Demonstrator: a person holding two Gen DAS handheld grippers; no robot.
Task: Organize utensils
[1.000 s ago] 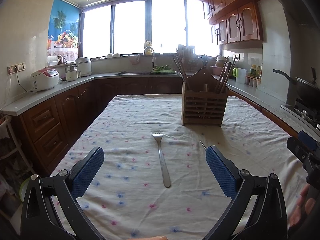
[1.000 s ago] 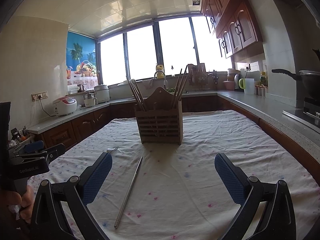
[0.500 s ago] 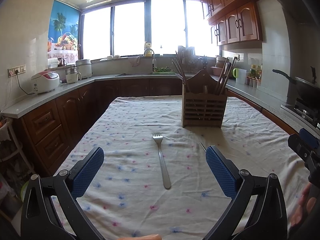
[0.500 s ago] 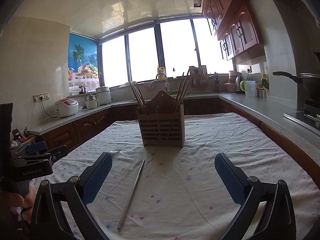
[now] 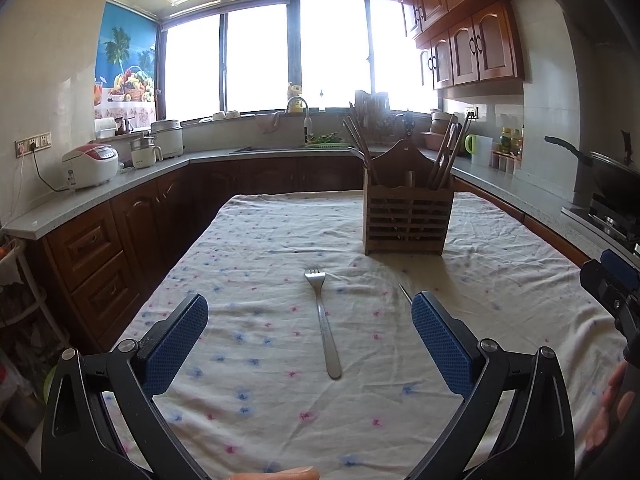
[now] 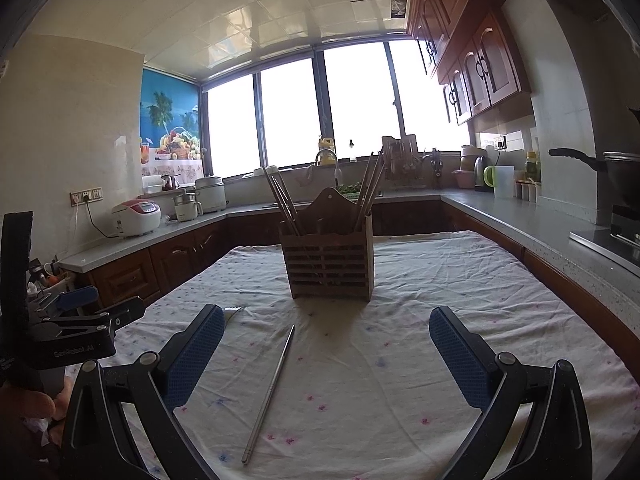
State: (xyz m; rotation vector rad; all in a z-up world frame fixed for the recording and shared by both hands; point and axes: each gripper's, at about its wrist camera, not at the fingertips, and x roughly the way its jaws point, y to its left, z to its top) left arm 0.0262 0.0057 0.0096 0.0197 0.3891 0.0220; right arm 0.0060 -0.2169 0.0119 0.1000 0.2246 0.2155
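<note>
A steel fork [image 5: 323, 320] lies on the flowered tablecloth [image 5: 260, 240], tines pointing away, centred between the blue pads of my open left gripper [image 5: 310, 320]. A single metal chopstick [image 6: 270, 390] lies on the cloth just right of the left pad of my open right gripper [image 6: 326, 338]; its tip [image 5: 405, 292] shows in the left wrist view. The fork's tines [image 6: 234, 311] peek out past that pad. A wooden slatted utensil holder [image 5: 407, 218] [image 6: 329, 262] stands farther back, with chopsticks leaning out at both ends. Both grippers hold nothing.
The other gripper and a hand show at each view's edge [image 5: 612, 292] [image 6: 64, 332]. Counters ring the table: a rice cooker [image 5: 90, 165] on the left, a sink [image 5: 298, 128] under the window, a wok [image 5: 608, 176] on the stove at right.
Both views have tilted upward a little, so the holder, fork and chopstick sit lower in the frames. Both grippers stay open and nothing on the table has moved.
</note>
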